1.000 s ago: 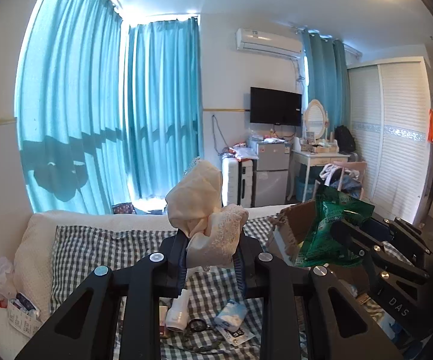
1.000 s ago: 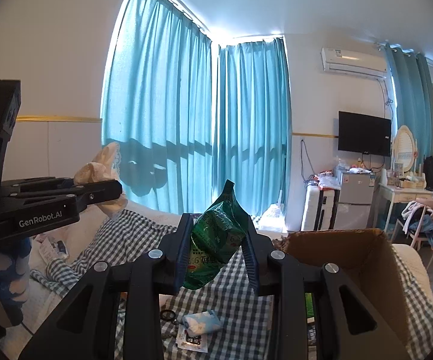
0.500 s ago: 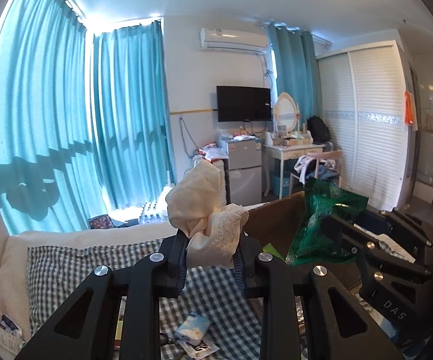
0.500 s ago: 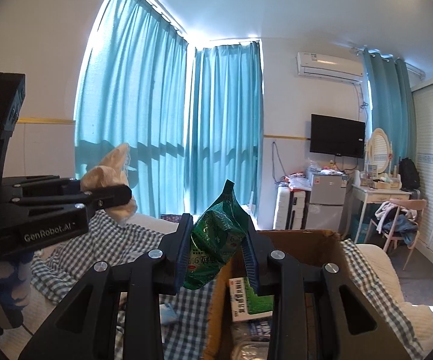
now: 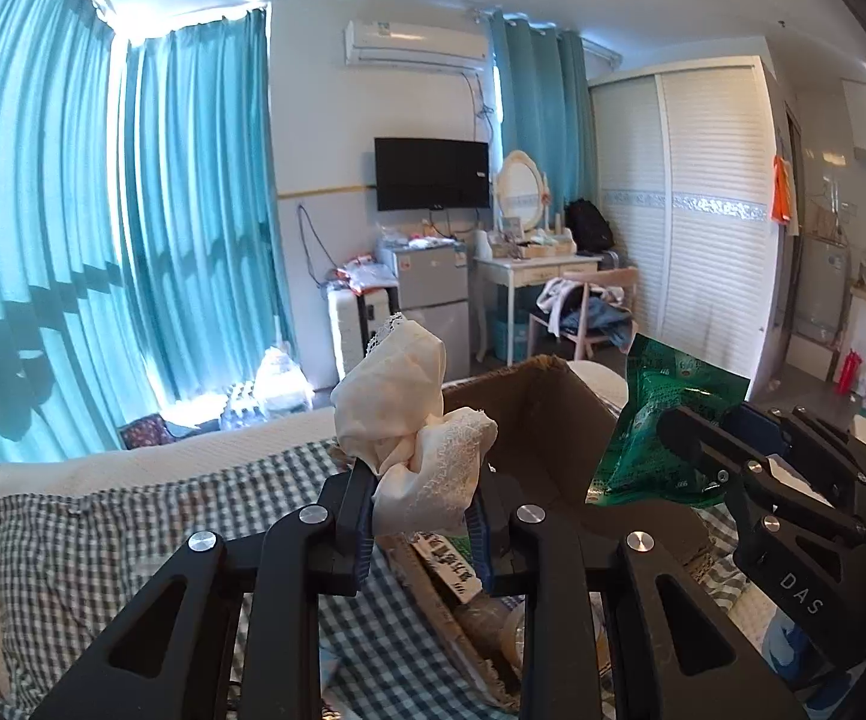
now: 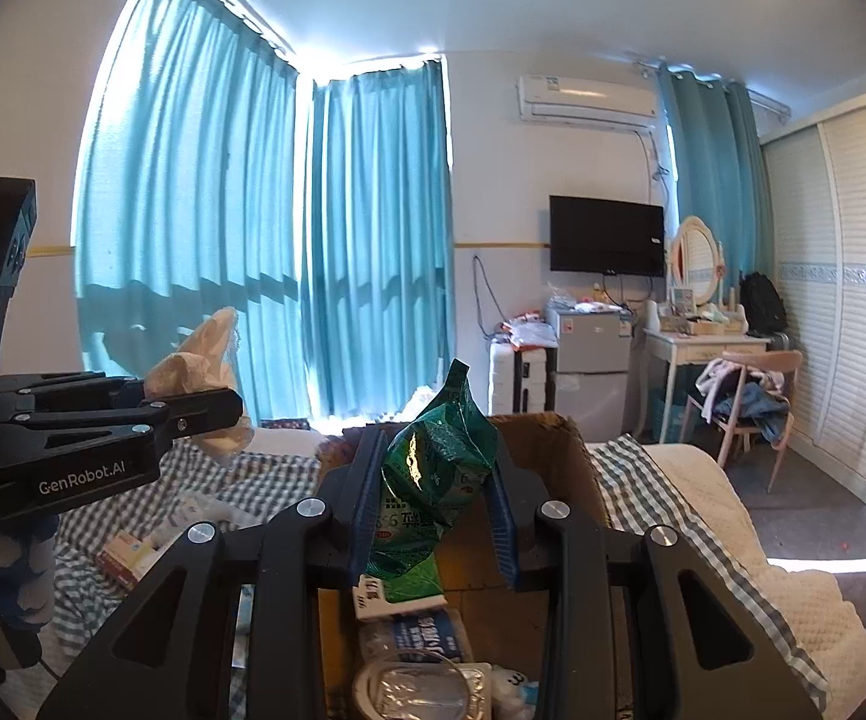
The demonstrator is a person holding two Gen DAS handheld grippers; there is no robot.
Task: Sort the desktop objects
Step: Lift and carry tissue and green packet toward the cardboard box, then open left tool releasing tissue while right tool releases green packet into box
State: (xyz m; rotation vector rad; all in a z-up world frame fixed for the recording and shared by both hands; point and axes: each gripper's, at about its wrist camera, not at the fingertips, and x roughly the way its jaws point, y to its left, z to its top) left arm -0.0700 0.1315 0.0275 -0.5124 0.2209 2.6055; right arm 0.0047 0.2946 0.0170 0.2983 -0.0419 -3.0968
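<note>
Left claw (image 5: 421, 504) clamped on lace cloth (image 5: 409, 420) | right claw (image 6: 433, 504) clamped on green packet (image 6: 433, 474) | both have swung from bed to above cardboard box (image 6: 559, 450) | drop-off next

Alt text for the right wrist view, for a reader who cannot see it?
The right gripper clamps a crumpled green snack bag above an open cardboard box on a checked bedcover. At left, the left gripper holds a cream cloth before teal curtains.
</note>
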